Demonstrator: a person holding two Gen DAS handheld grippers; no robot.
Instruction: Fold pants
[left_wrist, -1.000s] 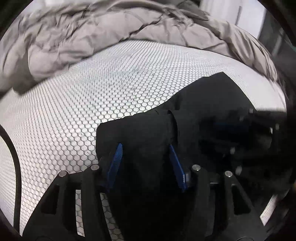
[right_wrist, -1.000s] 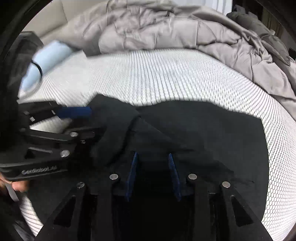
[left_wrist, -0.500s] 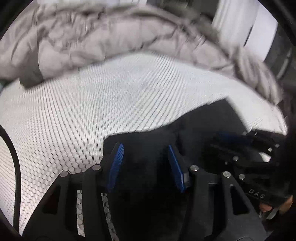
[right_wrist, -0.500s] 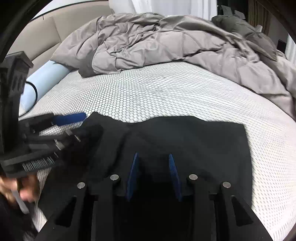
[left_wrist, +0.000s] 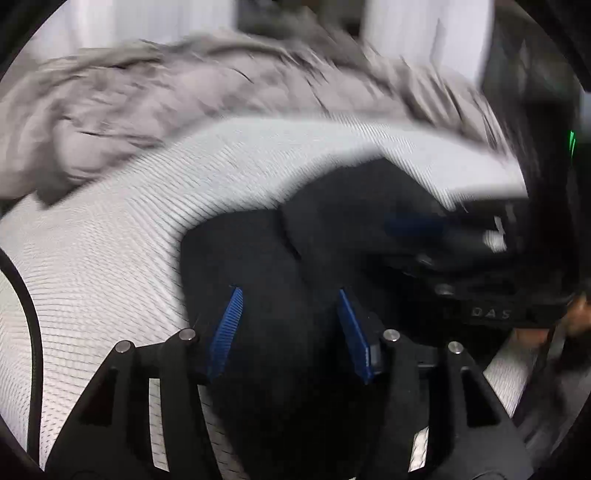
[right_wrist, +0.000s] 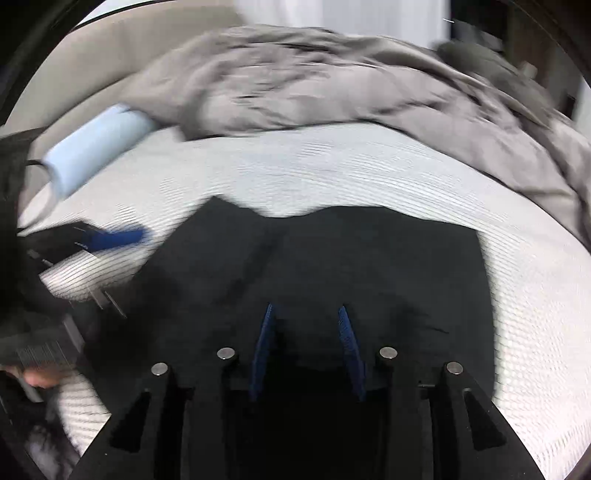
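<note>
Now that both my hands have pulled back a bit, the black pants (right_wrist: 332, 266) lie flat on the white bumpy mattress (right_wrist: 314, 166), below the gray puffy blanket (right_wrist: 314, 81). My left gripper (left_wrist: 288, 295) hangs loose, touching nothing. My right gripper (right_wrist: 306, 314) has just been opening, with nothing pinched. I think this fold is done.

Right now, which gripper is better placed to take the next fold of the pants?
Probably the right gripper: its open fingers sit over the middle of the flat pants. The left gripper is at their bunched edge by the mattress.
</note>
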